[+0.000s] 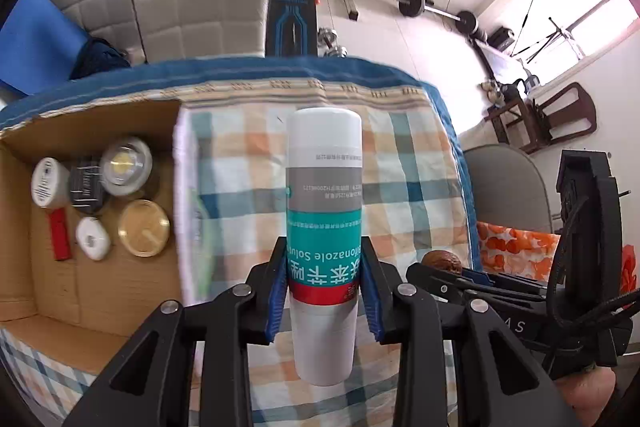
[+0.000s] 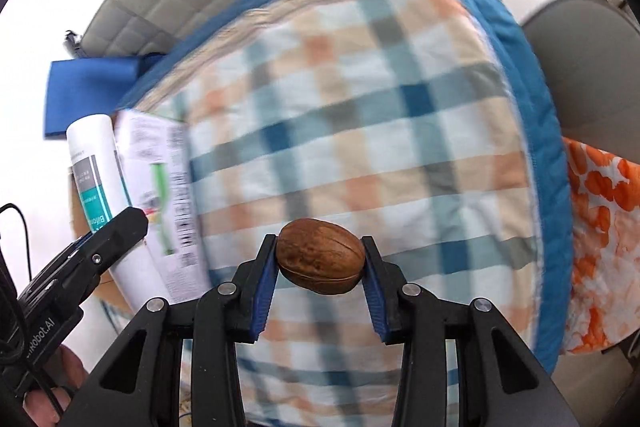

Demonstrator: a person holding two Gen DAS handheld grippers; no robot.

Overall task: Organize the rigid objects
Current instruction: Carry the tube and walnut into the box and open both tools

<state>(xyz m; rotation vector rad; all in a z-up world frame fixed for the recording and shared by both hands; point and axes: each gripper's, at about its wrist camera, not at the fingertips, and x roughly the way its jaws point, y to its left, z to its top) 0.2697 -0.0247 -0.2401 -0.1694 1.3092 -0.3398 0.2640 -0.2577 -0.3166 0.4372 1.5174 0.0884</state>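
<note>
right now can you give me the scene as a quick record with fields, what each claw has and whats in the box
left claw: shut on spray bottle, white with teal and red label
right claw: shut on walnut
surface: checked cloth, blue border
cardboard box: open, left of bottle
box contents: gold lid, red bar, white case

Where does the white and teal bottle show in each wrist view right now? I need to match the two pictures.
Left wrist view: bottle at centre, clamped between the left gripper's pads.
Right wrist view: the same bottle at the left edge, beside a printed carton.
Shared landmark: the checked cloth under both.
</note>
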